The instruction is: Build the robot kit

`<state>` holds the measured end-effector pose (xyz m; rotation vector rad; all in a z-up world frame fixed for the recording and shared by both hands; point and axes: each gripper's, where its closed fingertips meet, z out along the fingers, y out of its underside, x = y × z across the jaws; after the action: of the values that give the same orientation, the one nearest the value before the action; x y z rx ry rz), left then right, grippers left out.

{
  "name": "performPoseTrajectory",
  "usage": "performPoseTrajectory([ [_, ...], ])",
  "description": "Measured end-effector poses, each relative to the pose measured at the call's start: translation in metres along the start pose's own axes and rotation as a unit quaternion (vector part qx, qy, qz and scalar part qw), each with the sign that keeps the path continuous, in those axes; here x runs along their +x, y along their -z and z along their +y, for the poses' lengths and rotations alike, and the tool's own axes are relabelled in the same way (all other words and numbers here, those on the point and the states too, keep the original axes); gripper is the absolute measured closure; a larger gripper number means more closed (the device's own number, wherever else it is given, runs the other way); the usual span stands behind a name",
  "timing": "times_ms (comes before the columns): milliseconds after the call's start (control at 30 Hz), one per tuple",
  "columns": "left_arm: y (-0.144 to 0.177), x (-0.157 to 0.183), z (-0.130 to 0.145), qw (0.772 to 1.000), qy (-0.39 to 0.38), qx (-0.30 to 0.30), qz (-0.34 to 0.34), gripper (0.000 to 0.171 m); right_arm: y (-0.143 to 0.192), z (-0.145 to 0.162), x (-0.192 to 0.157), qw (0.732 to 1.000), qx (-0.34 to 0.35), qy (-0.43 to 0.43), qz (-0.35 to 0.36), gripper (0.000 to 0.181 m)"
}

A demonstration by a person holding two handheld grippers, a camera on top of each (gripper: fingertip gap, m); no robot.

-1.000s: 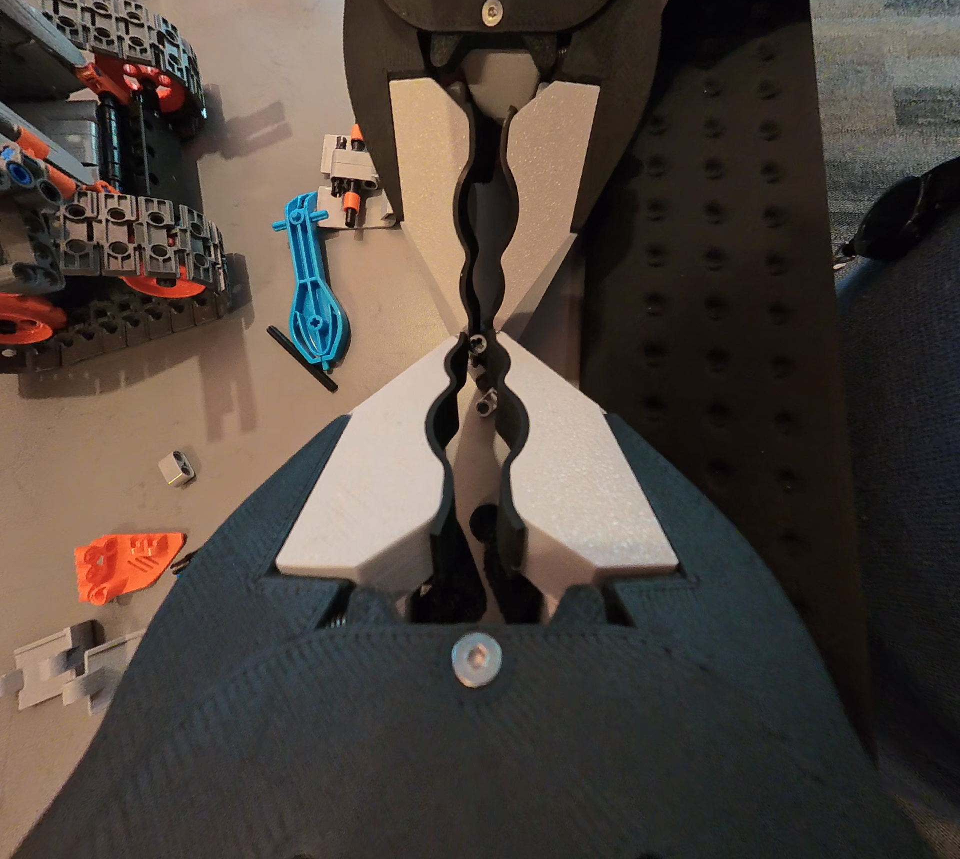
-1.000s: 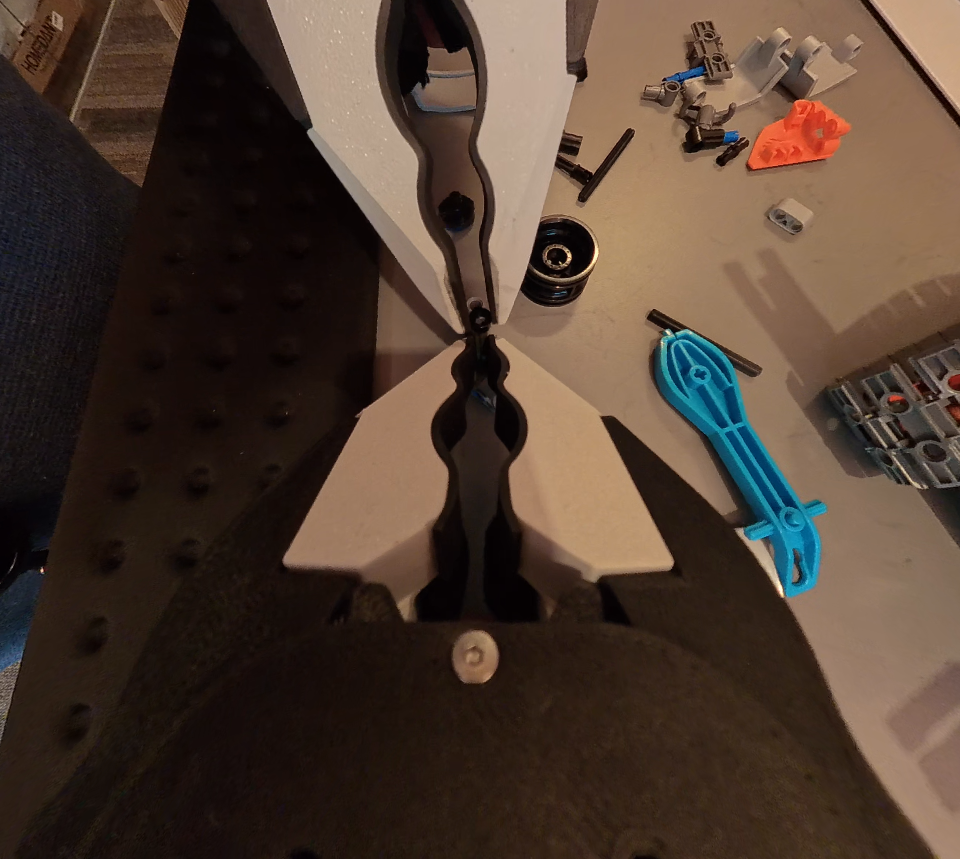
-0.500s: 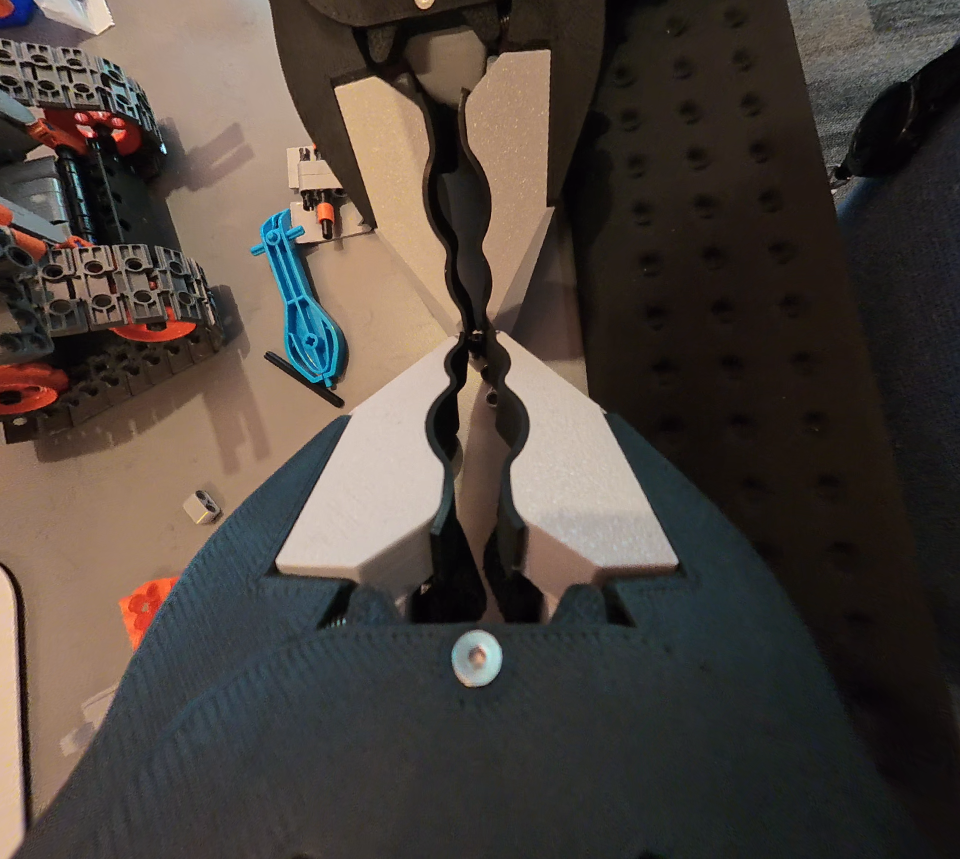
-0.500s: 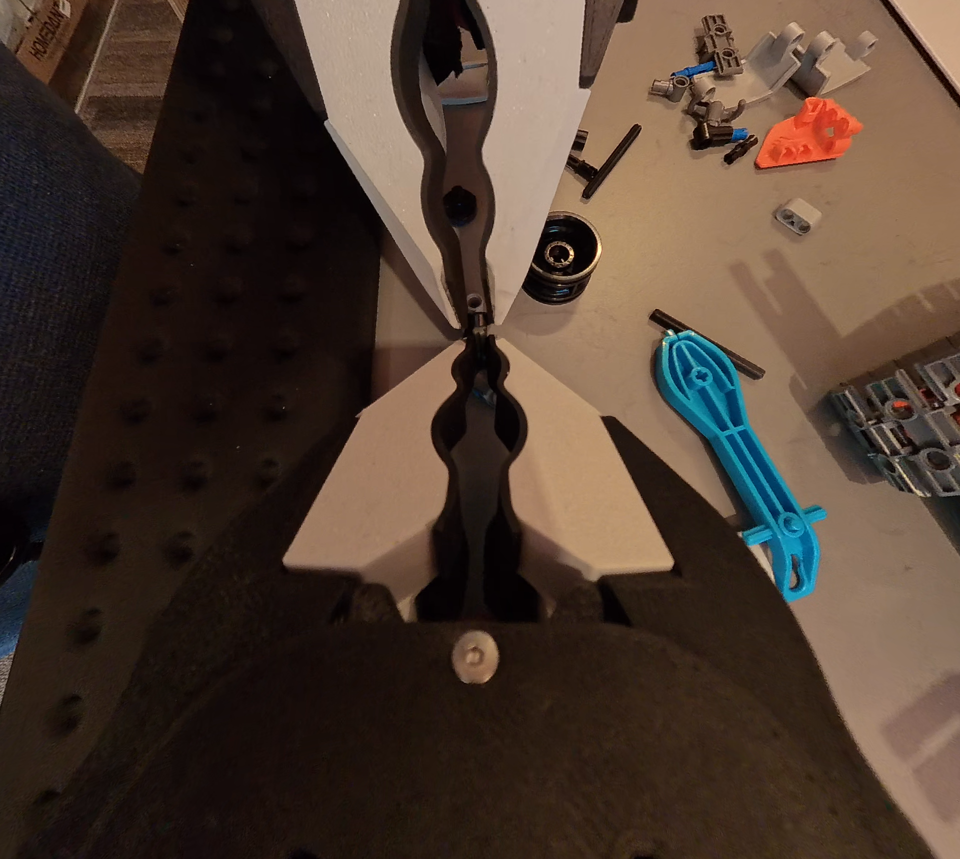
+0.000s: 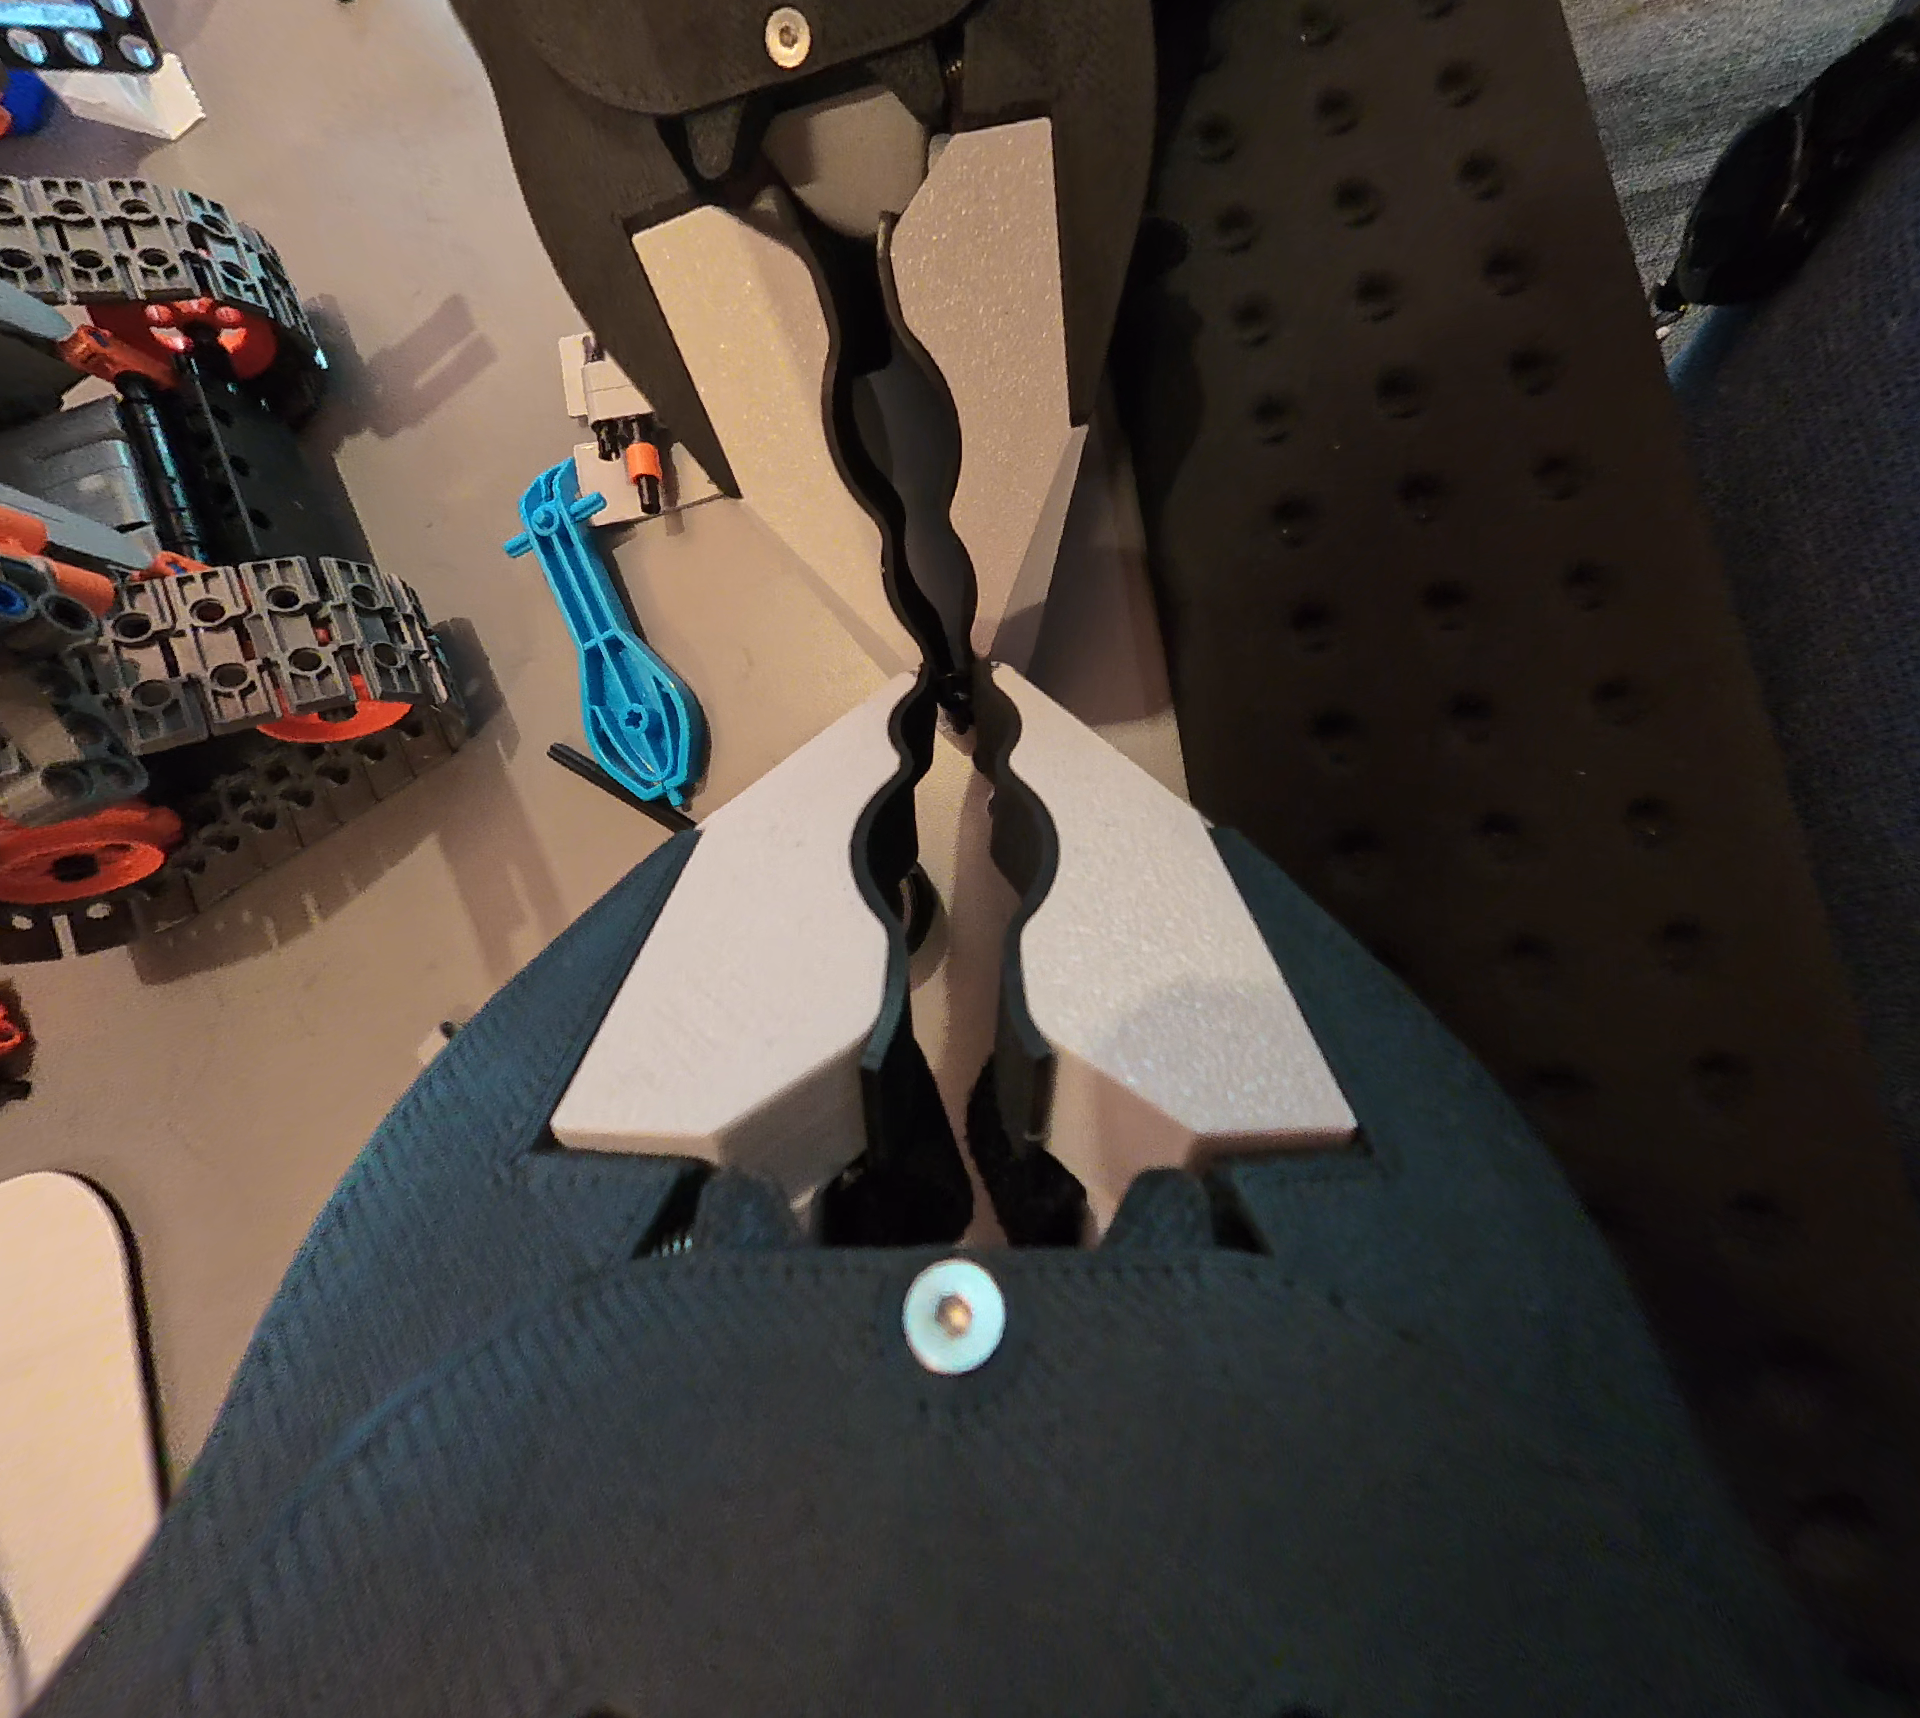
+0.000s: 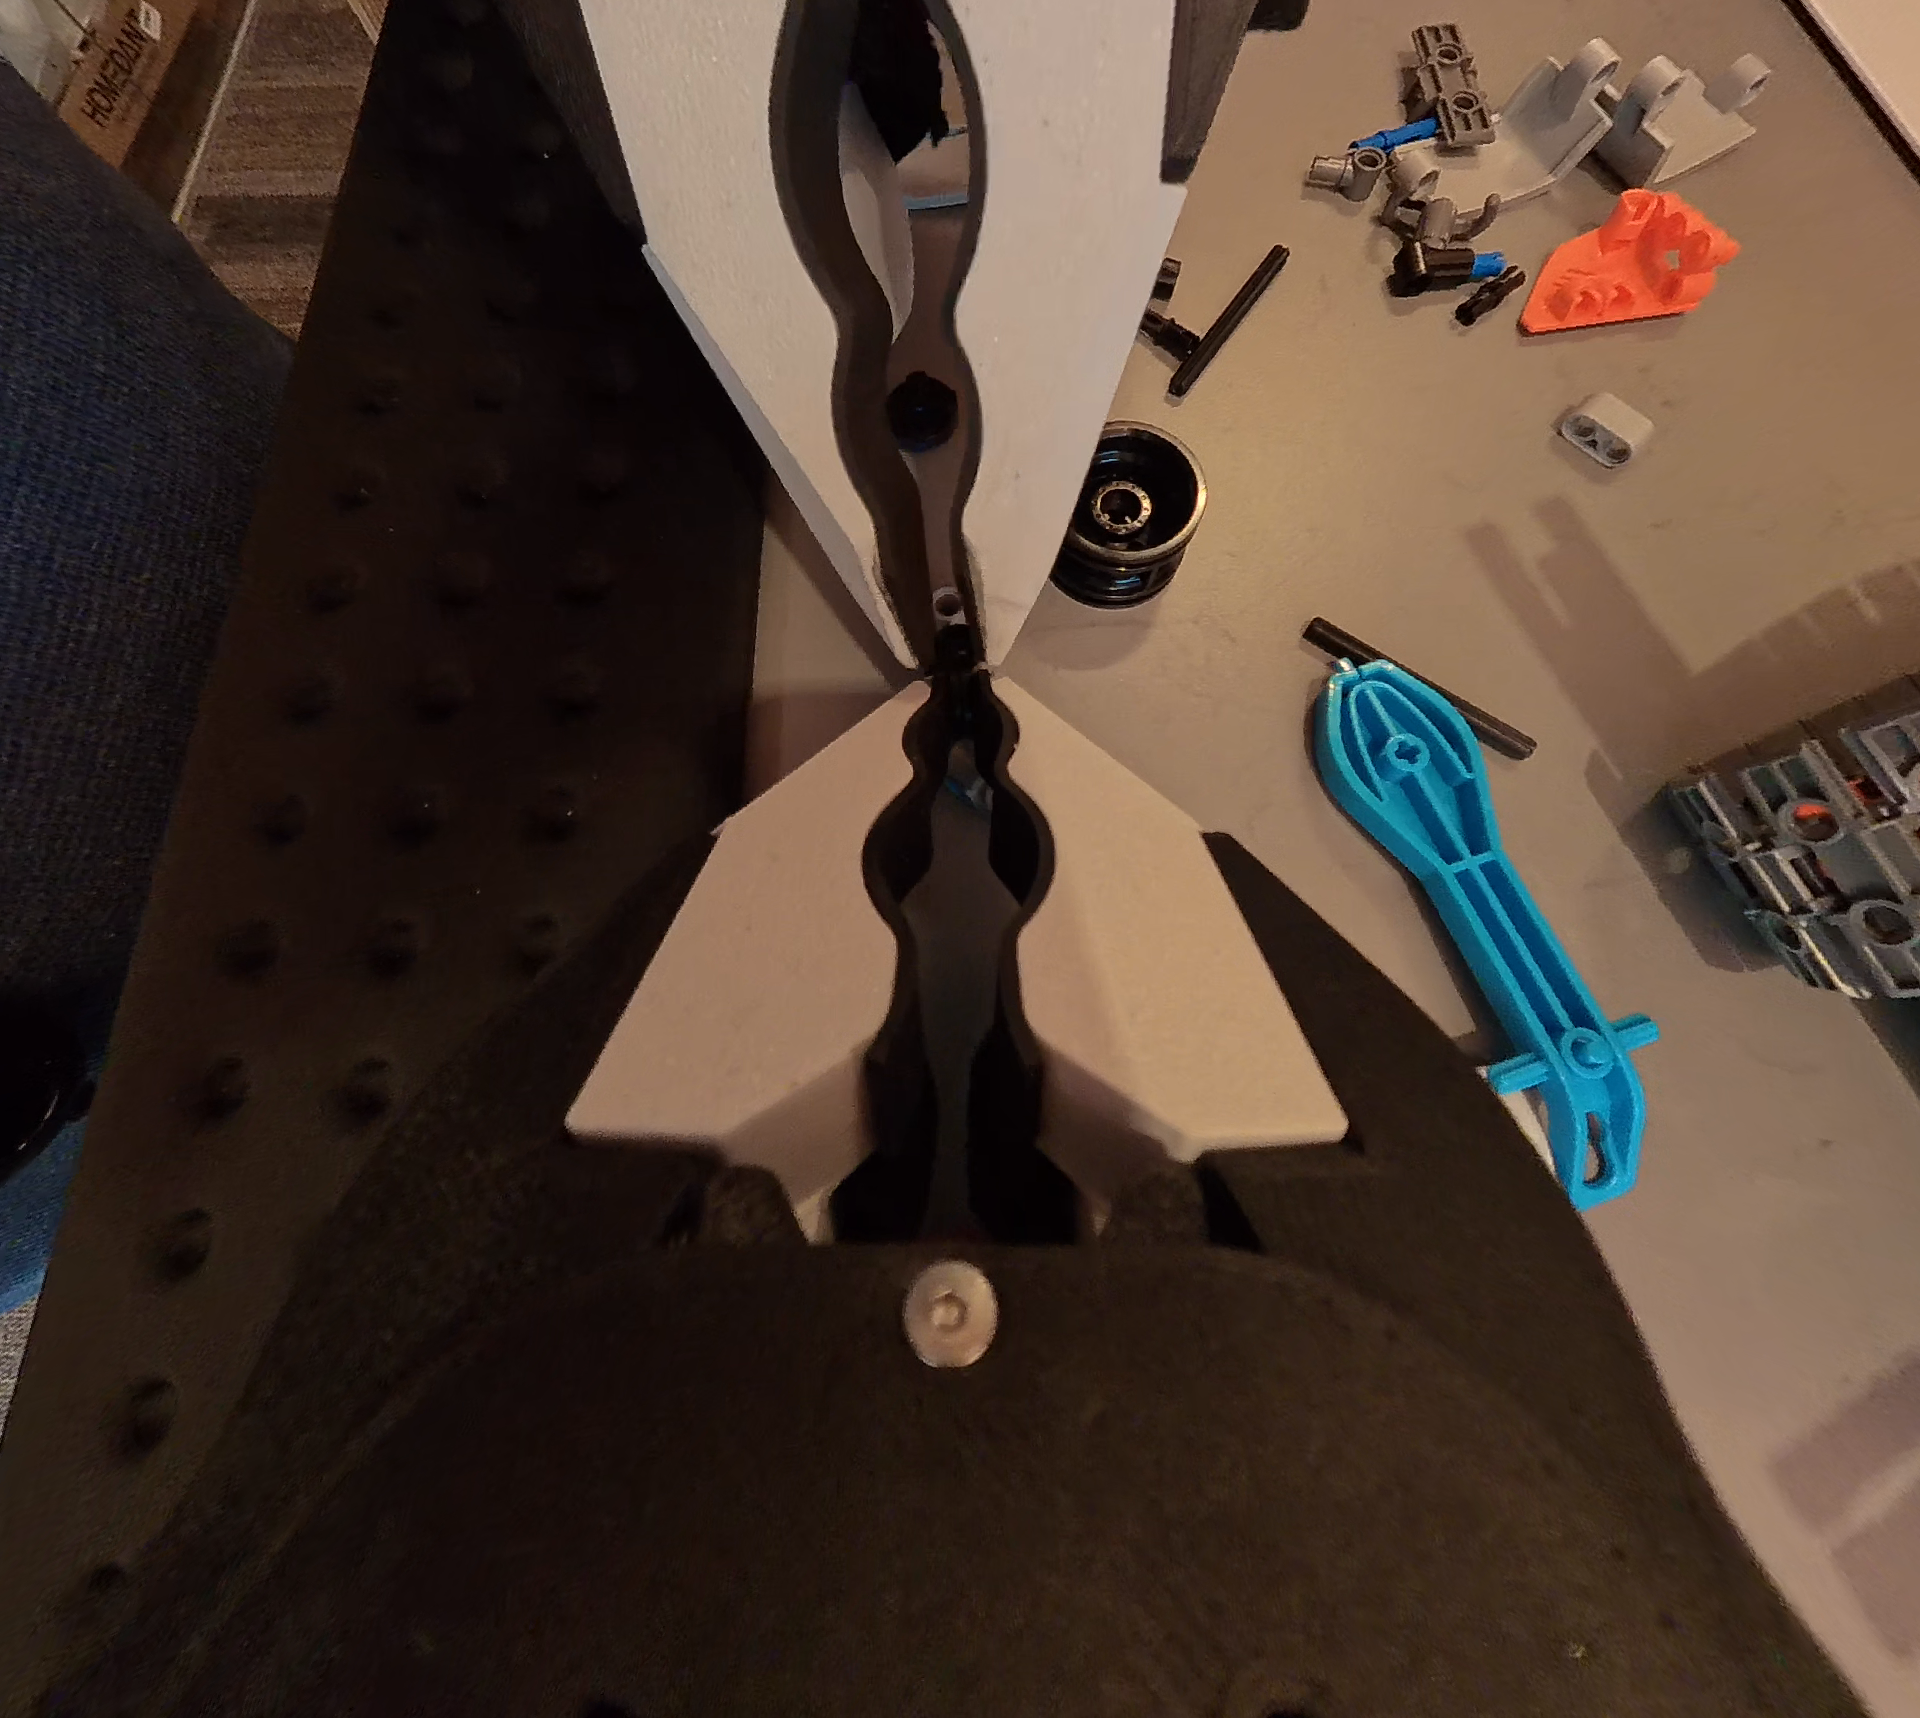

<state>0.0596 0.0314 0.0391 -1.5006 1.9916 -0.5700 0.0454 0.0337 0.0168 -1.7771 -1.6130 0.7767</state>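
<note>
My two grippers meet tip to tip above the grey table (image 5: 343,993). In the left wrist view, my left gripper (image 5: 956,712) is shut, and a small black pin (image 5: 954,694) shows at its tips. The right gripper reaches in from the top, also shut. In the right wrist view, my right gripper (image 6: 961,697) is shut on the black pin (image 6: 958,660), with a bit of blue (image 6: 971,793) behind its fingertips. The left gripper, coming from the top, pinches a small grey connector (image 6: 945,603) that touches the pin.
A tracked model vehicle (image 5: 156,629) stands at the left. A blue plastic tool (image 6: 1475,920), a black axle (image 6: 1475,712), a black wheel (image 6: 1127,515), an orange piece (image 6: 1621,266) and several small grey parts (image 6: 1600,110) lie on the table. A black perforated board (image 5: 1455,629) borders it. My left and right fingertips are right by each other.
The grippers stay tip to tip and have tilted a little. The grey connector seen between my left fingertips a second ago is now hidden in the left view.
</note>
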Motion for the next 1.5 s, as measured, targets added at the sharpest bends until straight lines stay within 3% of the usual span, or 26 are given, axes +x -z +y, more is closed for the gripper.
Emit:
performPoseTrajectory([
  [167, -0.0021, 0.0001, -0.0005, 0.999, -0.026, -0.023, 0.004, 0.167, 0.0002, 0.0001, -0.0001, 1.000, 0.000, -0.001, -0.002, 0.180],
  [567, -0.0023, -0.0006, 0.0000, 0.999, 0.022, -0.006, 0.033, 0.167, 0.0002, 0.0000, 0.0005, 1.000, 0.000, -0.005, -0.003, 0.180],
  [1033, -0.0041, -0.0010, -0.0016, 0.997, 0.018, -0.050, 0.056, 0.168, 0.0025, 0.0023, 0.0008, 1.000, -0.001, -0.019, -0.007, 0.179],
  [1200, -0.0058, -0.0021, -0.0032, 0.997, 0.016, -0.055, 0.057, 0.168, 0.0064, 0.0036, -0.0036, 1.000, 0.004, -0.019, -0.016, 0.169],
  [1500, -0.0080, -0.0001, -0.0060, 0.996, 0.020, -0.059, 0.067, 0.167, 0.0087, 0.0060, -0.0006, 1.000, 0.003, -0.015, -0.003, 0.179],
])
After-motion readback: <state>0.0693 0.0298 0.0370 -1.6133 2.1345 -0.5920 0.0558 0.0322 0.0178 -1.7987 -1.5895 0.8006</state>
